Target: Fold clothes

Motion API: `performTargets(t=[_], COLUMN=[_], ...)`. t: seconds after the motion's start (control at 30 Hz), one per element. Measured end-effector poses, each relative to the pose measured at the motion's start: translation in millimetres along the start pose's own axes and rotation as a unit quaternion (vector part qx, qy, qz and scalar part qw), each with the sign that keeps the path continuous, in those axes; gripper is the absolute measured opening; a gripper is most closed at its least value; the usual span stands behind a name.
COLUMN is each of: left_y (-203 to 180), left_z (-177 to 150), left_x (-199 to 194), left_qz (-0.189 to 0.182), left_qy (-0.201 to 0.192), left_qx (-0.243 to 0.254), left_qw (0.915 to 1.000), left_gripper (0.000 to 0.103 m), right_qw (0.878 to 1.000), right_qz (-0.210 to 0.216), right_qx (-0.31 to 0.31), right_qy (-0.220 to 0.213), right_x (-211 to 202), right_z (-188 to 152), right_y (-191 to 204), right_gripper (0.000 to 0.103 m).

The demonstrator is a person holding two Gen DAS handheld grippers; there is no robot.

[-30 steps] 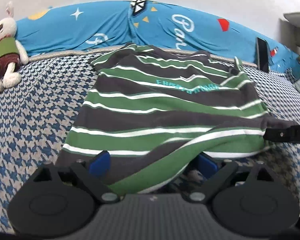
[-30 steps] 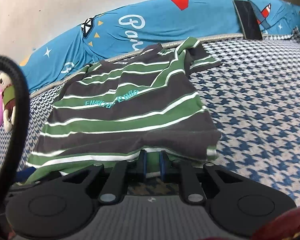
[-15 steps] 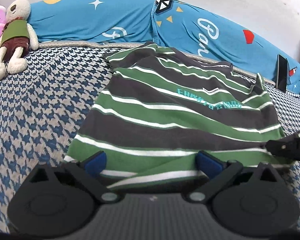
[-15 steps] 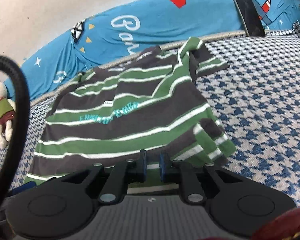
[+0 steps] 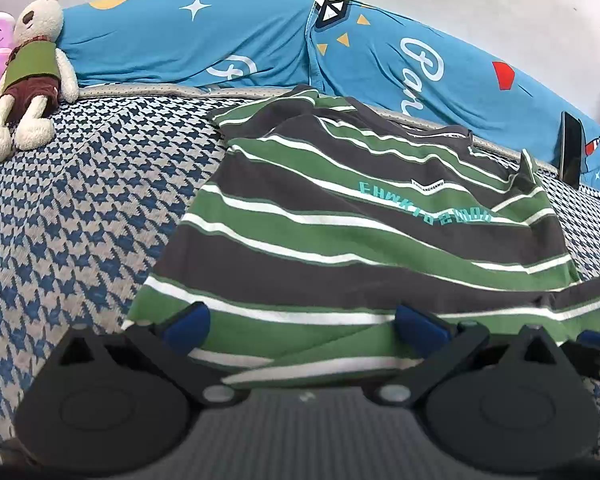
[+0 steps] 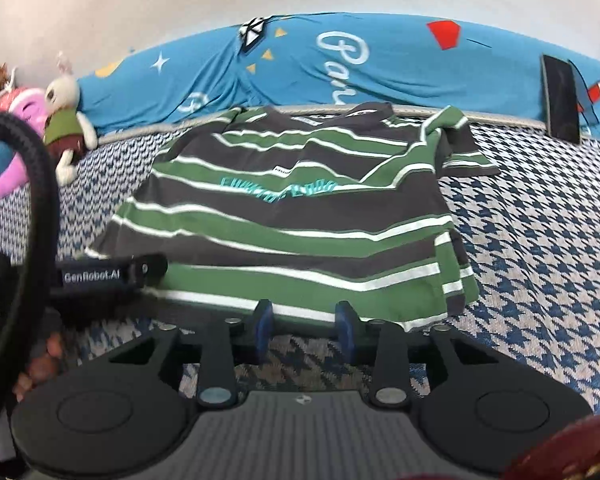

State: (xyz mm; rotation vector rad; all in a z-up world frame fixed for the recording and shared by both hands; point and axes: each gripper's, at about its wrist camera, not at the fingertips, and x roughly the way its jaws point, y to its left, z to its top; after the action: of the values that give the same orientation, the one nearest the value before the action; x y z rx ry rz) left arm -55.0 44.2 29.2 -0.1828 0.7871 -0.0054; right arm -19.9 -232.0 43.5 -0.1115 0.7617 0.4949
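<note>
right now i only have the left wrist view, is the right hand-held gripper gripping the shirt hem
Observer: No. The right hand-held gripper is open, its pads apart just short of the shirt hem, with bare bedcover between them.
Operator: is that side of the shirt flat
Observer: Not quite. The right wrist view shows a narrow flap doubled along that edge near the hem.
Operator: and my left one
Observer: Seen from there, the left hand-held gripper sits at the opposite hem corner.
</note>
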Motion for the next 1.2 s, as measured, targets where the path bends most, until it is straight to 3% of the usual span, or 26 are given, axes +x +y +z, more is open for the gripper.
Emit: performTargets(t=[0.23,0.5,0.63,0.67,0.8,1.03,1.2], left_y=[0,1,4,5,10,4,-3], left_z=[0,0,1,2,3,0,-12], left_x=[0,-1,-4,-6,-17,-51,-67], left_qz=[-0.002,-0.006,-0.015,-0.018,-0.03,-0.057,-0.075], left_qy=[-0.002,-0.004,-0.005,-0.006,-0.014,-0.035,-0.026], left_qx=[-0.003,-0.007,-0.017,-0.021,-0.028,0.01,0.046], left_qw=[1.0,0.9999,0.9997,0.9996,0.999,0.9977,0.9958], left_gripper=[0.103,0.103,0.103,0.103,0.103,0.103,0.103], right_qw=[0.999,0.996,0.996,0.996,0.999,0.997,0.997], right_qz=[-0.009,-0.035,-0.045,-0.044,-0.025,0.017,0.026], right_qx=[-0.045,-0.083,-0.082,-0.076,-0.038,0.046,0.039], right_qy=[-0.003,0.001,-0.011,-0.013,-0.023,-0.056,-0.054], right_x=[6,24,24,23,11,-24,-35], right_z=[-5,-12,-11,-9,-1,14,10], right_y=[16,33,34,32,23,-2,-2], right_gripper=[0.045,0.044,0.013,0.009,0.006,0.003,0.004])
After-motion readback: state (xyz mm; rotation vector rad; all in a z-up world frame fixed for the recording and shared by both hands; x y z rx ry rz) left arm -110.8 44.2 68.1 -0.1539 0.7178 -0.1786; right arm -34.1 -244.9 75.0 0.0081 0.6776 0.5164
